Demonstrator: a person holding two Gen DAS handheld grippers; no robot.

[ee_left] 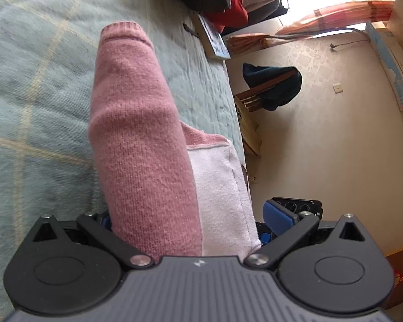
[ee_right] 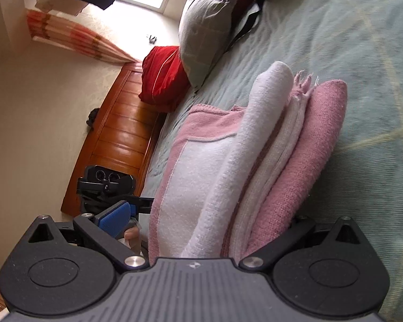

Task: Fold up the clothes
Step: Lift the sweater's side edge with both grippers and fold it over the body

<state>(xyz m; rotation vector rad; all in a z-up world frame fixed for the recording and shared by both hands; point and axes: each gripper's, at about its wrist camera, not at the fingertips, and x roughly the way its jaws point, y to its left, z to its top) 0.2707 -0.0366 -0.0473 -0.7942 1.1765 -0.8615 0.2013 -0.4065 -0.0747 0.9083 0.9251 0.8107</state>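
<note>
A folded pink knit garment (ee_left: pixel 137 134) lies on the teal quilt together with a white and pink terry cloth (ee_left: pixel 217 177). My left gripper (ee_left: pixel 193 218) is open, its jaws wide on either side of this stack. Its right blue pad (ee_left: pixel 279 216) stands just clear of the white cloth, and the left pad is hidden behind the pink knit. In the right wrist view the stack shows edge-on: pink knit (ee_right: pixel 309 139), white layers (ee_right: pixel 228 161). My right gripper (ee_right: pixel 207 217) is open around it. Its left blue pad (ee_right: pixel 115 216) is apart from the cloth.
The teal quilted bed (ee_left: pixel 40 80) stretches away on one side. A grey pillow (ee_right: pixel 204 32), a red cushion (ee_right: pixel 164 77) and the wooden headboard (ee_right: pixel 121 134) sit at the bed's end. A chair draped with dark clothes (ee_left: pixel 274 86) stands on the floor beside it.
</note>
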